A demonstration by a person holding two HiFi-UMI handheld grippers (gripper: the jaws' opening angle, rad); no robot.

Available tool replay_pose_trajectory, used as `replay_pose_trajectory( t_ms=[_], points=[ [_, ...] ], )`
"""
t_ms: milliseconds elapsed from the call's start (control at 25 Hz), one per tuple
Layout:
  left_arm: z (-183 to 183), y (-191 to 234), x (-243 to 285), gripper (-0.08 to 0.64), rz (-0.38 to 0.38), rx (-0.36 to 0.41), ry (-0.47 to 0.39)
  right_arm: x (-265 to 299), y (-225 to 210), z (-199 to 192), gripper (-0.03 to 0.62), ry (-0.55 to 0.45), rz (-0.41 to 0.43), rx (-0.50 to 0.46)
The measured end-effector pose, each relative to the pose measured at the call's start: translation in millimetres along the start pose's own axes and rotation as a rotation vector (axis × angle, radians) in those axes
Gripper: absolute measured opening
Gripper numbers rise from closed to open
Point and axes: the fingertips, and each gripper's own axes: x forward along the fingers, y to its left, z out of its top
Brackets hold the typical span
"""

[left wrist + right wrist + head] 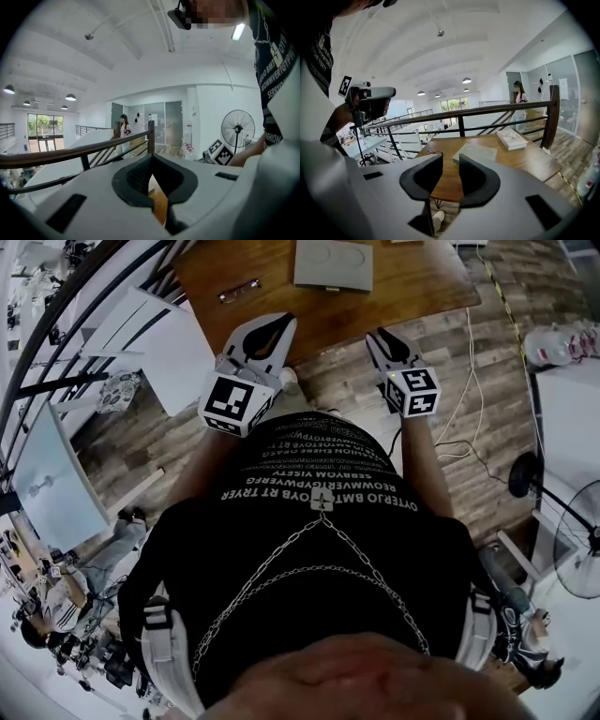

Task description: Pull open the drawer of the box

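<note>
Right gripper view: grey box (476,152) lying flat on the wooden bench (525,164), glasses (434,153) beside it, book (512,139) behind. Right claw (451,164) half open, empty, near the bench edge. Left claw (151,161) tips together, empty. Left gripper view misses the box and faces the railing (93,152).

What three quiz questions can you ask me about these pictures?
1. True or false: the right gripper is holding the grey box.
2. The grey box lies on: A the floor, B the wooden table, C a chair.
3. Fill in: beside the grey box lies a pair of ____.
Key: 1 false, its jaws stand apart with nothing between them; 2 B; 3 glasses.
</note>
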Motion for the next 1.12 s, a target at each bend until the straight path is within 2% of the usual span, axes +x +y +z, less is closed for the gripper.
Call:
replay_pose_trajectory(
  t_ms=[320, 560, 880, 1120],
  points=[
    [-1, 37, 15, 0.006, -0.015, 0.002, 0.016, 42, -10, 8, 0.104, 0.0, 0.004, 0.083],
    [-3, 65, 30, 0.006, -0.034, 0.008, 0.031, 77, -24, -4, 0.104, 0.041, -0.019, 0.134],
    [-5, 100, 47, 0.006, -0.055, 0.012, 0.041, 119, -40, -18, 0.105, 0.079, -0.064, 0.151],
    [-11, 128, 49, 0.006, -0.077, 0.012, 0.043, 155, -35, -30, 0.112, 0.115, -0.084, 0.17]
  ],
)
